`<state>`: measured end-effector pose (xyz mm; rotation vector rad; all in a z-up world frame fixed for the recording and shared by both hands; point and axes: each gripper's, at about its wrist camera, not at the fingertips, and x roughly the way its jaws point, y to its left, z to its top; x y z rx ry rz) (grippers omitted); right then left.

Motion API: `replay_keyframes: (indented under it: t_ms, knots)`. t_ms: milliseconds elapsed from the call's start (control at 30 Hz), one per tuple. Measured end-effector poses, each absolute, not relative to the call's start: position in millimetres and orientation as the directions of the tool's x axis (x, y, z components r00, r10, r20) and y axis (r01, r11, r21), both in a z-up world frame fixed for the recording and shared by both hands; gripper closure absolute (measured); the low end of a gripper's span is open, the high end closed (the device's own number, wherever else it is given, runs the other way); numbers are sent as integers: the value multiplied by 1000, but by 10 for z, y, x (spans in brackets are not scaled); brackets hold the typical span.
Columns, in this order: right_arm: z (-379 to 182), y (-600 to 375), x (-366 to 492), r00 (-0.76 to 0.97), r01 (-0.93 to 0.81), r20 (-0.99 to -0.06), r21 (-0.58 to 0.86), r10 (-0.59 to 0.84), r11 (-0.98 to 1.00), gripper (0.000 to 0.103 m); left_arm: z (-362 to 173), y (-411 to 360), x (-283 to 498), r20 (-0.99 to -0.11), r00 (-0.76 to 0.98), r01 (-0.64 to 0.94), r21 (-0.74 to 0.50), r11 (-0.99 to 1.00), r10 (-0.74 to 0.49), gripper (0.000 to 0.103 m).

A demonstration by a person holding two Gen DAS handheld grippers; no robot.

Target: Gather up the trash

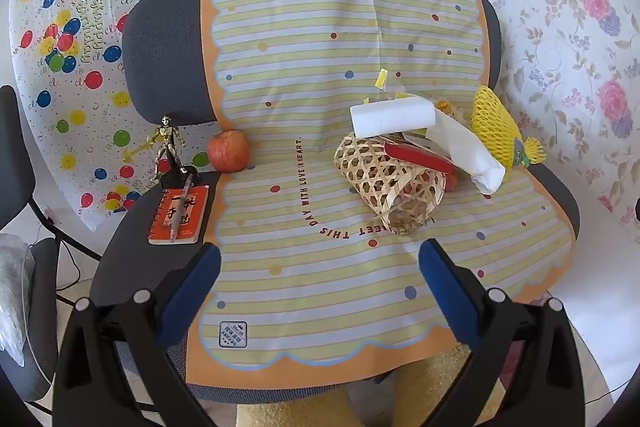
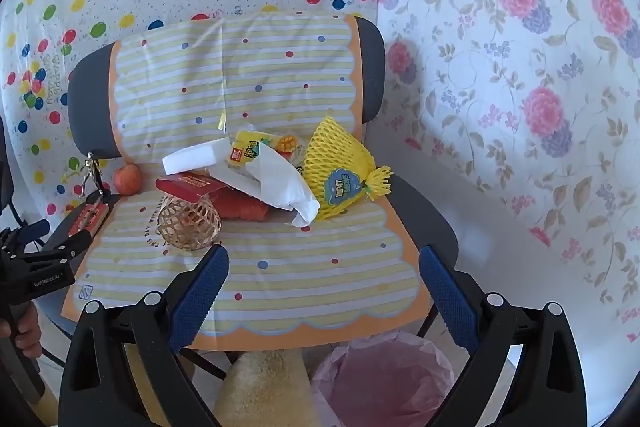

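On the chair: a grey chair [image 1: 160, 39] draped with a striped cloth [image 1: 320, 67] that runs from backrest down over the seat.
Trash pile: heaped at the back right of the seat, against the backrest.
Foam block [image 1: 392, 115]: white, lying on top of the pile, tilted, over the basket's rear end.
Basket [image 1: 392, 183]: woven bamboo, on its side, mouth turned toward the left camera; its rear end sits under the pile.
Red card [image 2: 192, 185]: flat and red, resting across the basket's top, under the foam block.
Tissue [image 2: 288, 187]: crumpled white paper, sloping down between the red card and the net.
Net [image 2: 340, 171]: yellow foam fruit net with a blue label, right end of the pile, touching the tissue.
Wrapper [image 2: 250, 149]: yellow packet behind the tissue, partly hidden.
Bin [image 2: 384, 379]: pink-lined, on the floor below the seat's front edge, seen in the right view.
Apple [image 1: 228, 151]: red, at the cloth's left edge, well apart from the pile.
Notebook [image 1: 180, 215]: orange, spiral-bound, on bare seat left of the cloth, a pen [image 1: 180, 211] lying on it.
Figurine [image 1: 168, 143]: gold, upright behind the notebook.
Left gripper [image 1: 320, 263]: fingers spread wide, nothing between them, hovering over the seat's front, apart from the basket.
Right gripper [image 2: 324, 265]: fingers likewise wide apart and empty, near the seat's front edge.
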<state>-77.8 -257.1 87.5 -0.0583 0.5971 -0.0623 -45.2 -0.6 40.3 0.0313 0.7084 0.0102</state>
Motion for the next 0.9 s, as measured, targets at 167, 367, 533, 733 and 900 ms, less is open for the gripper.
replay_keyframes:
  t_ms: [167,367,533,733,900]
  knots:
    - [911,-2595,-773,825,47,-560,-64,-75,997,8,417,6,-451,-647,762,-3,34,999,24,7]
    - [908,-2554,-776,823,45,-563,-74,-79,996,8,418,10,-451,-647,763,-3,33,999,24,7]
    - [899,-2549,-774,824,43,-562,-75,-78,996,8,416,10,-452,-646,763,-3,33,999,24,7]
    - [896,-2556,-780,823,45,-563,-73,-78,996,8,416,19,-456,-647,762,-3,35,999,25,7]
    - [905,-2558,-777,825,47,-559,-74,-80,996,8,419,28,-455,-648,762,-4,33,999,25,7]
